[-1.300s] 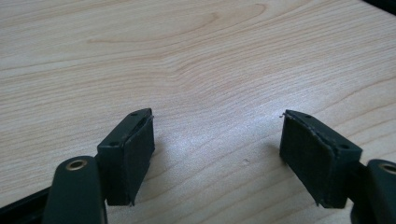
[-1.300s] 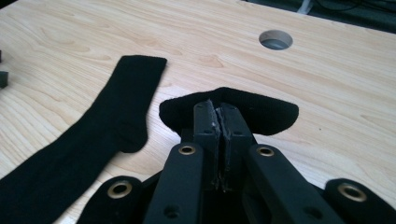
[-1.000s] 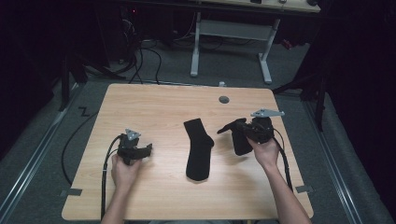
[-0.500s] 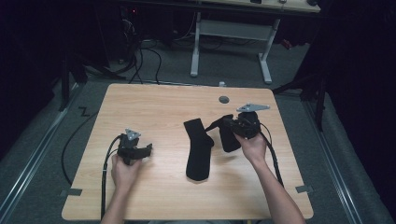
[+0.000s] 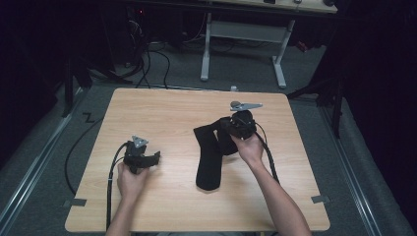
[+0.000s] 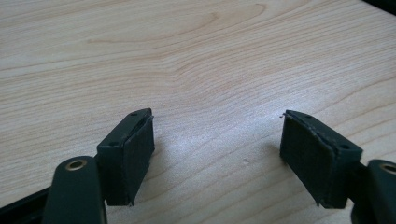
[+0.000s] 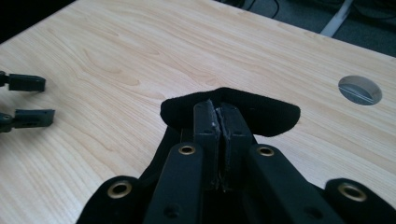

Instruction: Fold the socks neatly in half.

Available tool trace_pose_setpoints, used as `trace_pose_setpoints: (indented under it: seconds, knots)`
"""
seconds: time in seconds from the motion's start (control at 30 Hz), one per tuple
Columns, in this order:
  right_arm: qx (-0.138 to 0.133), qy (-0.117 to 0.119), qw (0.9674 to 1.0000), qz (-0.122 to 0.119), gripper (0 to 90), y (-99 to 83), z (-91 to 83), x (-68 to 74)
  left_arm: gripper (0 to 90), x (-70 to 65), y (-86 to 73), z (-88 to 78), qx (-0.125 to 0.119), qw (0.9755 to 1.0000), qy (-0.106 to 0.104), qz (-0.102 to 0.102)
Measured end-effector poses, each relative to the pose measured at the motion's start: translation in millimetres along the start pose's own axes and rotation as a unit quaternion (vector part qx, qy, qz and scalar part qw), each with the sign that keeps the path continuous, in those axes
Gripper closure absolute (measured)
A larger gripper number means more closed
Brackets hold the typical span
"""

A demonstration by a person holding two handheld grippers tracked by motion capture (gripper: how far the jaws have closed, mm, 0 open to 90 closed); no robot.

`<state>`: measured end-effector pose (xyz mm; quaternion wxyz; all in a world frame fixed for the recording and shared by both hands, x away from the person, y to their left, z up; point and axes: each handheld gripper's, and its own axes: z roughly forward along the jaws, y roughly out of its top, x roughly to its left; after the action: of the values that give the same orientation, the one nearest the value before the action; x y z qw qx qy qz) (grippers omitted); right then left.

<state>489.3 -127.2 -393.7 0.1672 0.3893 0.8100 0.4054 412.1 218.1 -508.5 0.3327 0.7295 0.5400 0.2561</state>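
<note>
Item: black sock (image 5: 210, 157), lying lengthwise at centre of the wooden table (image 5: 162, 108), its upper end folded over and lifted toward the upper right of the high view. Right gripper (image 5: 227, 127) clenched on that cuff, jaws pressed together with fabric bulging around them (image 7: 224, 109), apparently to drag or fold the sock. Left gripper (image 5: 156, 158) at lower left of the frame, released, jaws wide apart over bare wood (image 6: 215, 140), seemingly waiting its turn; well apart from the sock
</note>
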Motion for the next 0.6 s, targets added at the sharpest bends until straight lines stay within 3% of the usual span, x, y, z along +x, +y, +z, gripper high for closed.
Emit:
trace_pose_setpoints:
  seconds: [0.17,0.4,0.6]
  knots:
    - [0.002,0.000,1.0000,0.007,87.2,9.7,13.9,3.2,26.7,0.0,0.0,0.0,0.000,1.0000,0.000,0.000]
    - [0.003,-0.017,0.9998,0.011,87.2,16.6,29.0,6.2,26.6,-0.1,0.0,0.0,0.000,1.0000,0.000,0.000]
    - [0.024,-0.010,0.9996,0.005,87.1,7.6,36.3,13.5,26.6,-0.1,0.0,0.0,0.000,1.0000,0.000,0.000]
